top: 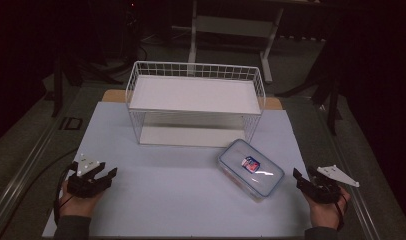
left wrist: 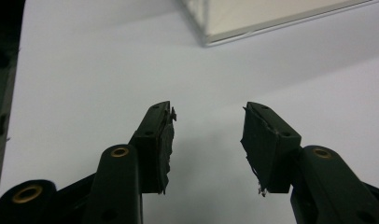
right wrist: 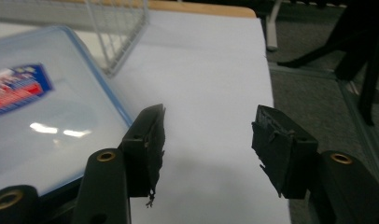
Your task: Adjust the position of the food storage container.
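We held one gripper in each hand, low over the white table sheet (top: 191,190), and neither one carried anything. The left gripper (top: 105,176) sat at about eight o'clock on the sheet, and in the left gripper view its jaws stood apart with only bare sheet between them. The right gripper (top: 300,178) sat at about four o'clock; its jaws were also apart and empty, as the right gripper view showed.

The thing nearest to our work was the clear plastic box (top: 251,169) with the blue-edged lid and a small red and blue label (top: 250,164). It lay flat on the sheet, turned at an angle, at about four o'clock from the middle, just in front of the white wire basket (top: 196,102) that stood at twelve o'clock. The box was near the right gripper, at its nine o'clock side, and not touching it. In the right gripper view the box corner (right wrist: 103,100) passed just beside the left jaw.

We judged that the step in hand was the approach to the box with the right gripper. To do it well, we thought the hand should turn toward nine o'clock so that the jaws face one short side of the box squarely. The box looked wide and smooth, so a grip on the lid rim seemed safer than across the body. The left gripper could come in from eight o'clock to steady the far side, because the box might slide on the smooth sheet.
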`<state>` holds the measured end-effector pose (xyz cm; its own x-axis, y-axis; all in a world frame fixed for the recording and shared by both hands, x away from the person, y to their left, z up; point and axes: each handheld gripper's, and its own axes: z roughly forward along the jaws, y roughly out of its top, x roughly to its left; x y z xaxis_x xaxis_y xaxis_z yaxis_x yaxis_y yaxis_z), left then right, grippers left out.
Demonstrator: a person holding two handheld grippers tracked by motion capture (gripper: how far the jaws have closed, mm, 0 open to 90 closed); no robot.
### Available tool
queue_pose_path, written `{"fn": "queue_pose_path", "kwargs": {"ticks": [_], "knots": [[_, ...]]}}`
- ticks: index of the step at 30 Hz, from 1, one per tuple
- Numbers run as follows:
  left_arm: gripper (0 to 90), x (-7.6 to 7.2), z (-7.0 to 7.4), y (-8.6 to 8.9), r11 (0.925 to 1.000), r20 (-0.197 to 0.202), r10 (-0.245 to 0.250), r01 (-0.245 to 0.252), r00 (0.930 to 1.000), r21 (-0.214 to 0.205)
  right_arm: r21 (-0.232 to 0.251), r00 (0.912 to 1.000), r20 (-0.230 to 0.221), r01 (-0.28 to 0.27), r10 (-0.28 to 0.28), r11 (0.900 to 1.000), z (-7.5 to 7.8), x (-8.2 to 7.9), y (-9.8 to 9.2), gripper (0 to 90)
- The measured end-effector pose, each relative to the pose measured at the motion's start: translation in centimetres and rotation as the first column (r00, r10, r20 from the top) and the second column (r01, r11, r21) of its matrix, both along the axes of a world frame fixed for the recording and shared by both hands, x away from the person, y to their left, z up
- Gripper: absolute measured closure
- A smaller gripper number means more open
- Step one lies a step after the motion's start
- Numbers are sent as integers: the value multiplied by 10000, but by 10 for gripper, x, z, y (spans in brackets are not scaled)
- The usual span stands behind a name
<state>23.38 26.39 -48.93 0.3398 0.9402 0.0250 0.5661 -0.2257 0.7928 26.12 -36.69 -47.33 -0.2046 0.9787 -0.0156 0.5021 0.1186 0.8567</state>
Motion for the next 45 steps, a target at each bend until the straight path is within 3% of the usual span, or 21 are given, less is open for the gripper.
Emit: {"fn": "queue_pose_path", "kwargs": {"ticks": [3,5,9,18,20,21,22,23,24,25,32,45], "knots": [[522,-9,6,-1,9998,389,-189,194,9991,-108,95,9995,6,-322,322,9994,2,0,6,442],[519,-10,7,-1,9998,447,-182,188,9988,-117,67,9989,-3,-470,470,9989,2,0,9,449],[518,-9,6,-1,9998,361,-166,171,9992,-122,85,9978,18,-664,664,9978,3,2,13,468],[519,-7,5,0,9999,388,-98,103,9992,-128,332,9943,-186,-1041,1047,9940,1,8,17,608],[519,-7,5,0,9999,400,-79,84,9992,-126,438,9935,-191,-1110,1119,9929,2,8,18,653],[519,-7,5,0,9999,402,-75,80,9992,-132,538,9928,-161,-1175,1185,9916,3,9,19,724],[519,-7,5,0,9999,396,-73,78,9992,-138,538,9928,-161,-1175,1185,9916,3,9,19,724],[519,-7,5,0,9999,394,-73,79,9992,-145,637,9917,-203,-1253,1268,9901,4,9,20,816],[519,-7,5,0,9999,386,-72,78,9992,-148,637,9917,-203,-1253,1268,9901,4,9,20,816],[521,-7,5,-1,9999,376,-82,87,9993,-138,704,9906,-263,-1324,1346,9887,4,11,22,885],[523,-6,4,-2,9998,421,-132,136,9990,-109,816,9887,-460,-1390,1430,9869,3,16,25,900],[528,-4,3,-6,9996,432,-232,237,9988,-119,330,9757,-1115,-1860,1886,9820,-1,49,49,900]]}}
